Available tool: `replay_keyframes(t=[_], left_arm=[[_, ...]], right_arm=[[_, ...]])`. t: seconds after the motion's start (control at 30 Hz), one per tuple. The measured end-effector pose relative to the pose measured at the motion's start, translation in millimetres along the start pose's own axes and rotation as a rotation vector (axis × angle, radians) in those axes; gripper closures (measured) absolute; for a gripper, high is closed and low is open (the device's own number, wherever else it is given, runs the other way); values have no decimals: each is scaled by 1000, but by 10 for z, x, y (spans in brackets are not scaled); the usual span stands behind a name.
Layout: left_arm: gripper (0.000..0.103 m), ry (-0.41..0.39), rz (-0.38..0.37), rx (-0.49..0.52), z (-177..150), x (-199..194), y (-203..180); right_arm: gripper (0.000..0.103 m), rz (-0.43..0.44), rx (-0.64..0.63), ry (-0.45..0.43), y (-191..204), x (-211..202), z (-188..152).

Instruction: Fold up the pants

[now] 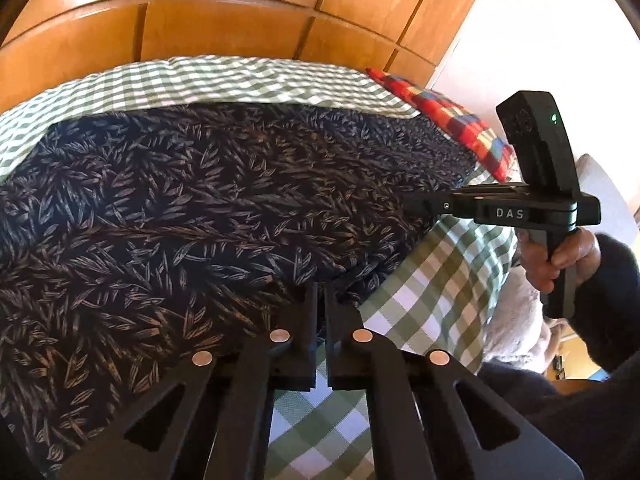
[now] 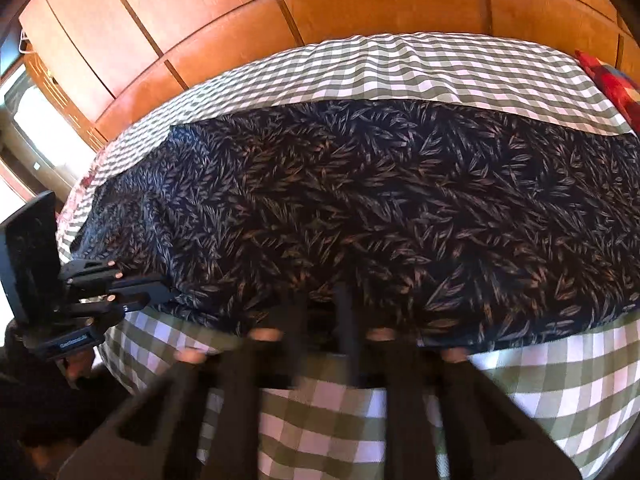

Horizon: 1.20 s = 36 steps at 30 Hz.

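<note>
Open checked bedcover (image 2: pixel 560 392) along the near edge, bare strip to slide in under the pants (image 2: pixel 360 208) hem. More bare check (image 2: pixel 400 68) beyond the far edge, hemmed in right behind by the wooden wardrobe doors (image 2: pixel 360 4). Red patchwork cushion (image 1: pixel 448 116) blocking the far right corner. Left gripper (image 2: pixel 160 294) crowding the near left corner of the cloth; right gripper (image 1: pixel 416 204) parked at the right edge, hand (image 1: pixel 560 258) just beside the mattress side.
</note>
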<state>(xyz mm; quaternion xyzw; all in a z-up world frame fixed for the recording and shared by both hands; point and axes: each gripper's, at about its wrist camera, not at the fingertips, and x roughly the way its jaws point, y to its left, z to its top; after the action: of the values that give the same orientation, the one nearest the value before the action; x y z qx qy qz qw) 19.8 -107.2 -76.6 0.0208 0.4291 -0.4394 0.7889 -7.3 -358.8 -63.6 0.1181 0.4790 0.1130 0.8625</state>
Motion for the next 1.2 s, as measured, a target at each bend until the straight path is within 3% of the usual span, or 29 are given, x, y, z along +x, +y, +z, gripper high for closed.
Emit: replay_keyframes(t=[0.2, 0.37, 0.43, 0.47, 0.5, 0.53, 0.63, 0.73, 0.77, 0.8, 0.83, 0.9, 0.97, 1.1, 1.2], left_arm=[[103, -25, -63, -30, -109, -230, 26], [103, 24, -23, -32, -201, -68, 72], [103, 15, -28, -40, -194, -97, 60], [103, 4, -37, -50, -189, -145, 62], [103, -5, -51, -63, -187, -198, 77], [103, -17, -55, -73, -190, -241, 92], [103, -59, -74, -137, -203, -391, 201], [103, -106, -45, -187, -209, -544, 325], [103, -114, -31, -193, -206, -574, 353], [103, -121, -11, -200, -211, -607, 391], [103, -121, 12, -208, -218, -630, 433], [103, -110, 64, -226, -257, -669, 539], [103, -110, 83, -253, -319, -733, 637], [103, -114, 83, -315, -470, -823, 832], [103, -126, 111, -346, -473, -900, 926]], right_arm=[[103, 11, -41, -27, 51, -200, -32], [103, -35, -52, -48, 75, -237, -49], [98, -18, 2, -69, 2, -232, -28], [86, 0, 18, -74, -5, -216, -24], [37, 23, 23, -66, 0, -199, -15], [20, 45, 28, -50, 14, -177, -6], [22, 89, -33, -42, 165, -195, -23], [23, 90, -72, -19, 300, -103, -51], [30, 70, -87, -12, 341, -45, -61], [47, 38, -107, -1, 375, 24, -71], [55, -4, -128, 7, 406, 86, -77], [85, -61, -170, 4, 433, 137, -81], [100, -58, -189, 9, 444, 97, -72], [100, -53, -277, 33, 546, -66, -150], [101, -87, -316, 89, 508, 80, -262]])
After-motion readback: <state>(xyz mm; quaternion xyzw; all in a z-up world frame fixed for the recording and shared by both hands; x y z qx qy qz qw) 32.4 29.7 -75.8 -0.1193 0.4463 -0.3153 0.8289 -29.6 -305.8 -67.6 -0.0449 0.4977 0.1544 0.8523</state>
